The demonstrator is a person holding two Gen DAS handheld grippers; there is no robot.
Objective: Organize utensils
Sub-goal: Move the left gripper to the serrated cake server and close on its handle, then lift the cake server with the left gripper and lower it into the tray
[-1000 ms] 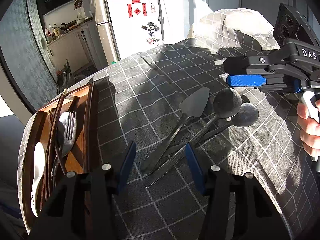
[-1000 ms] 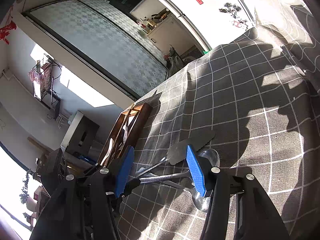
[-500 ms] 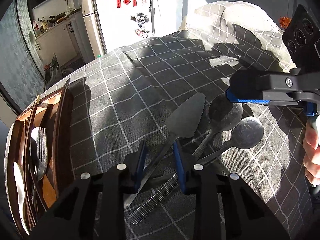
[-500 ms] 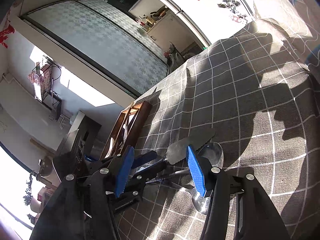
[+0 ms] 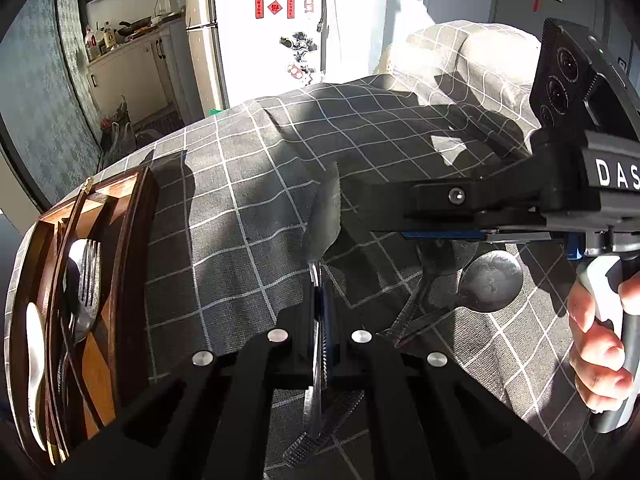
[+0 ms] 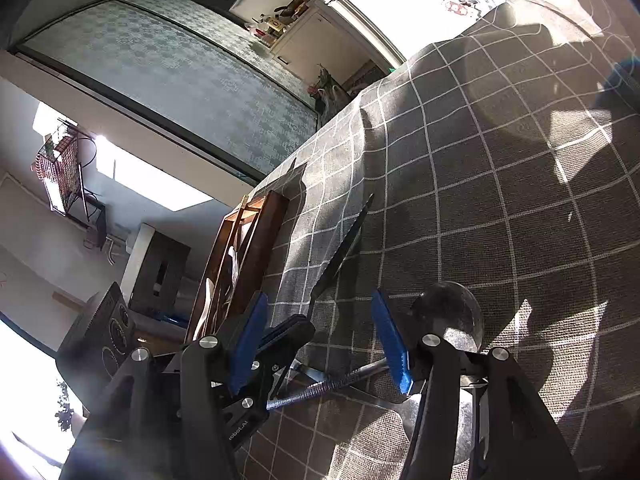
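Observation:
My left gripper [image 5: 320, 300] is shut on the handle of a metal cake server [image 5: 326, 220] and holds it lifted, blade edge-up, above the checked tablecloth [image 5: 240, 200]. The server also shows in the right wrist view [image 6: 344, 244], held by the left gripper [image 6: 296, 330]. Two metal spoons [image 5: 490, 286] and a ridged-handled utensil [image 6: 320, 390] lie on the cloth. My right gripper [image 6: 320, 340] is open and empty above them; it also shows in the left wrist view [image 5: 440, 216]. A wooden utensil tray [image 5: 132, 240] at the left holds a fork [image 5: 90, 276], a white spoon and chopsticks.
The tray [image 6: 256, 264] sits at the table's left edge. A cloth-covered hump [image 5: 460, 64] rises at the far right of the table. A fridge [image 5: 272, 20] and kitchen counter stand beyond the table.
My left gripper has closed on the cake server's handle and lifted it, turning the blade on edge. The right gripper stays open above the spoons.

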